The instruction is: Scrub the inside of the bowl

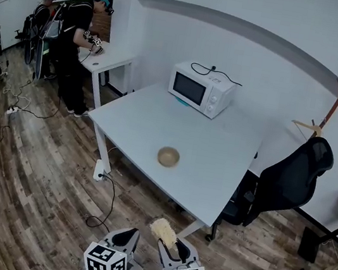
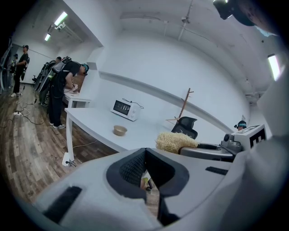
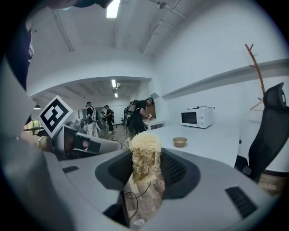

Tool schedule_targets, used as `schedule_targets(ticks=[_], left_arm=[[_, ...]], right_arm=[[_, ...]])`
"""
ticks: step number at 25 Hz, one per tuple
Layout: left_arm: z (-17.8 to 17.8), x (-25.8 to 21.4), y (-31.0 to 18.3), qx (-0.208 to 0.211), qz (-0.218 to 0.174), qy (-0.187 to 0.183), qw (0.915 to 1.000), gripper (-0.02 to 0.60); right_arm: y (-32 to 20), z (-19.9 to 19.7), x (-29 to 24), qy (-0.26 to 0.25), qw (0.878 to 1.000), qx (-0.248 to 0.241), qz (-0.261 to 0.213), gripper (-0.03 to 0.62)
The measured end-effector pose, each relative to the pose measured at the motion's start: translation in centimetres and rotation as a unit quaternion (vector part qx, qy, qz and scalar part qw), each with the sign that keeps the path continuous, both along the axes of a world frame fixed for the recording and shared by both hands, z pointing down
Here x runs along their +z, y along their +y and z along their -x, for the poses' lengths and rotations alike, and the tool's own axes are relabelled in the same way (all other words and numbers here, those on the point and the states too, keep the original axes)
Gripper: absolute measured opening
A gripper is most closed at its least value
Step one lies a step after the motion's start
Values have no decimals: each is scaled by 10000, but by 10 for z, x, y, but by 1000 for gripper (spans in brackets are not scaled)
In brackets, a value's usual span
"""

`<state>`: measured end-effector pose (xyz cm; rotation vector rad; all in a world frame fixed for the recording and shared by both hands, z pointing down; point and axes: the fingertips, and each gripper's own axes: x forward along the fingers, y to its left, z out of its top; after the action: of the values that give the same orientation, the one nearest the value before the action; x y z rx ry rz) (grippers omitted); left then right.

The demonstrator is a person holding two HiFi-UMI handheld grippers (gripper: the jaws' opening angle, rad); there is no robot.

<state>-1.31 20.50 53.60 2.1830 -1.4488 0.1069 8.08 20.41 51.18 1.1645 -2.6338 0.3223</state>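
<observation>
Head view: bowl (image 1: 168, 156), pale table (image 1: 233, 151), plank floor (image 1: 31, 191).

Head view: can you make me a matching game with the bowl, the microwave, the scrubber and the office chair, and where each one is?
Things:
1. bowl
2. microwave
3. scrubber
4. office chair

Places:
A. clamped in the right gripper
B. at the far side of the table, by the wall
C. alone on the bare tabletop
D. on the floor at the table's right side

Pairs: 1-C, 2-B, 3-A, 4-D
</observation>
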Motion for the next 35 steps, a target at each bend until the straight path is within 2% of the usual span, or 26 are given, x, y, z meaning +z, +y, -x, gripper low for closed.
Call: schedule_targets(ticks=[14, 28, 35], left_arm=[[52, -10, -95, 245, 14, -23, 9997, 18], [94, 0, -167, 605, 74, -92, 9981, 18], [108, 8, -192, 655, 185, -53, 9977, 18]], right_arm=[[-91, 46, -12, -8, 9997, 222, -65, 175], [-160, 100, -12, 5, 9990, 455, -26, 175], [-180, 101, -5, 101, 9975, 701, 28, 175]])
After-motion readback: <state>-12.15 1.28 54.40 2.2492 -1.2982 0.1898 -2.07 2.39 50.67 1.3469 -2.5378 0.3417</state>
